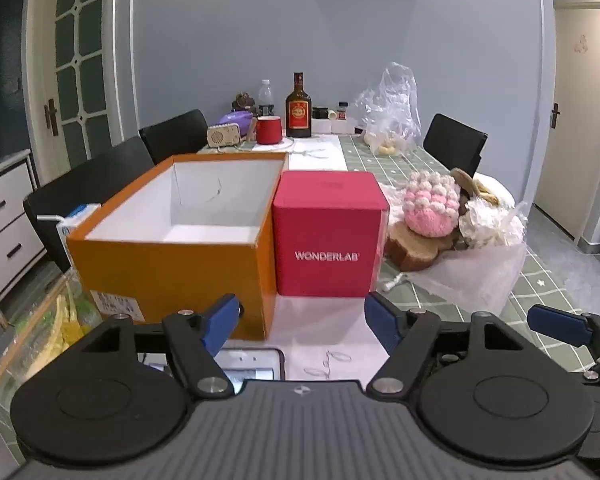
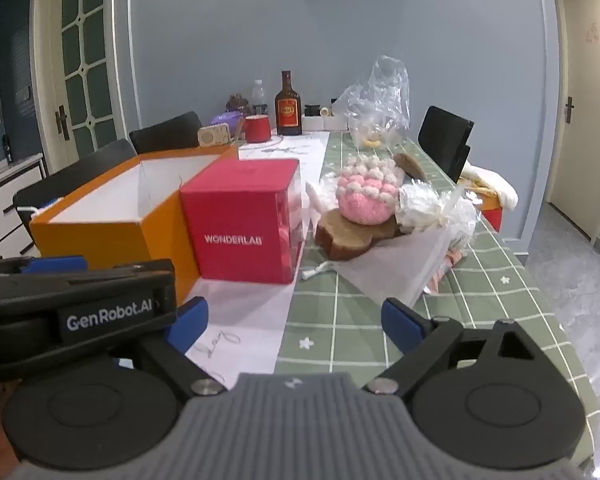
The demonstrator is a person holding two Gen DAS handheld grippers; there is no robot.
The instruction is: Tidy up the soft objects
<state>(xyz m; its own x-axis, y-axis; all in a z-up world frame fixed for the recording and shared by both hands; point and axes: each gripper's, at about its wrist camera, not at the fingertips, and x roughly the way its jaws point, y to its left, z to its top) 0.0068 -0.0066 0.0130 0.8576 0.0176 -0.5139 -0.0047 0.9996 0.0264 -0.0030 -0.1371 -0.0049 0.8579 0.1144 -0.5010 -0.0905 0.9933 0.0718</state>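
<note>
The open orange cardboard box (image 1: 172, 236) stands at ten o'clock, touching the red "WONDERLAB" cube box (image 1: 326, 236) at twelve. The pink-and-cream knitted cake toy (image 1: 430, 208) rests on a brown bread-slice plush (image 1: 414, 250) at two o'clock. The left gripper (image 1: 300, 320) and right gripper (image 2: 294, 320) both gape, holding nothing.

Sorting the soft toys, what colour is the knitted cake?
Pink with cream bobbles, the knitted cake shows best in the left wrist view.

Straight ahead of my left gripper (image 1: 302, 322) stands the red box (image 1: 327, 236), touching the open orange box (image 1: 172, 256) — no gap between them. Right of the red box, the toy pile (image 2: 364, 204) and clear bag (image 2: 400, 264) crowd the tablecloth (image 2: 340, 320) — near strip bare.
</note>
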